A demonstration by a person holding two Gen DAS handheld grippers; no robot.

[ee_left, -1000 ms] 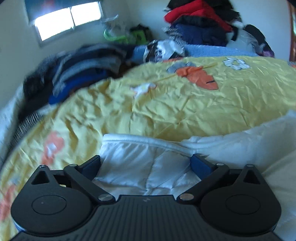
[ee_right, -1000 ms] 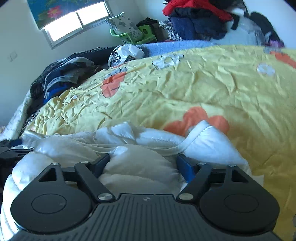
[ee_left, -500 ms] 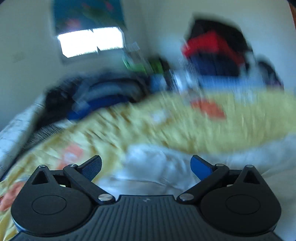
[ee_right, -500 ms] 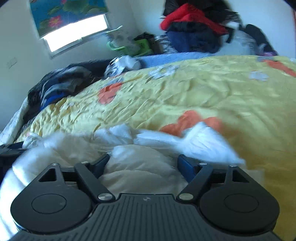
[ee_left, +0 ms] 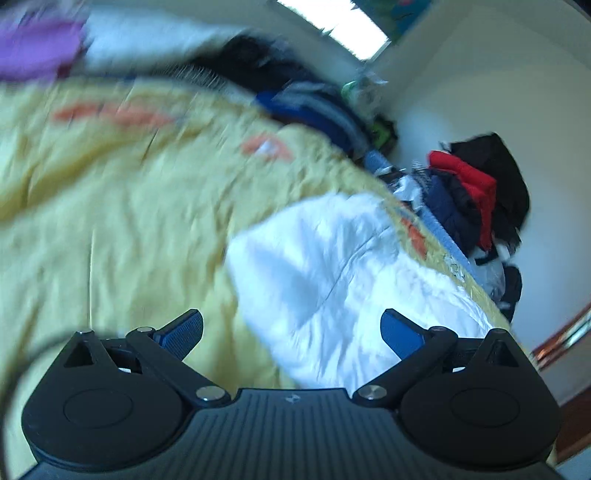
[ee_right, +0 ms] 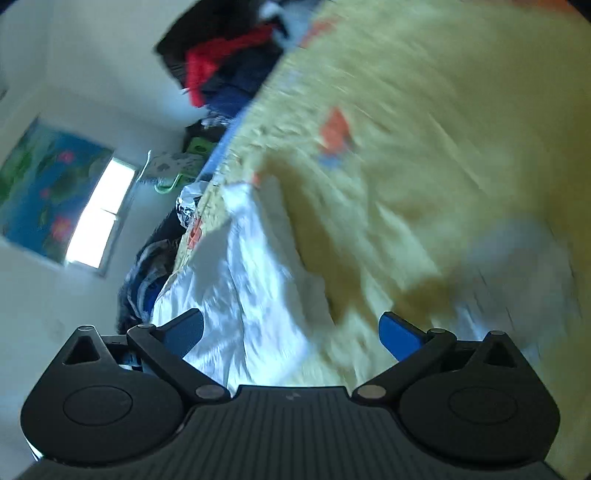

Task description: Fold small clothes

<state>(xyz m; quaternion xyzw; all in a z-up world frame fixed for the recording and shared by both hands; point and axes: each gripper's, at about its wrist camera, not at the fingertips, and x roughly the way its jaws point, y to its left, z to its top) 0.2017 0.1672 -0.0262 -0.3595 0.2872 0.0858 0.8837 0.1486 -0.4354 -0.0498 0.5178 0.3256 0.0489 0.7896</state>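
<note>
A white garment (ee_left: 332, 266) lies crumpled on the yellow flowered bedspread (ee_left: 129, 206). My left gripper (ee_left: 291, 325) hovers just short of its near edge. It is open, and its blue pads (ee_left: 399, 332) touch no cloth. In the right wrist view the same white garment (ee_right: 243, 280) stretches away on the left half, on the bedspread (ee_right: 424, 166). My right gripper (ee_right: 291, 326) is above its near end with its jaws opening. The cloth passes under the left pad (ee_right: 184, 328), and nothing is pinched between the pads. Both views are tilted and blurred.
A heap of red, black and navy clothes (ee_left: 476, 192) is piled at the bed's far end by the wall. Dark folded clothes (ee_left: 314, 107) line the bed's far side under a window (ee_left: 351, 26). A green basket (ee_right: 177, 173) sits near the window (ee_right: 99, 218).
The white garment was bunched between both pairs of pads and now lies free on the bedspread. Both grippers have swung sideways and rolled, tilting each view. The right jaws stand wider.
</note>
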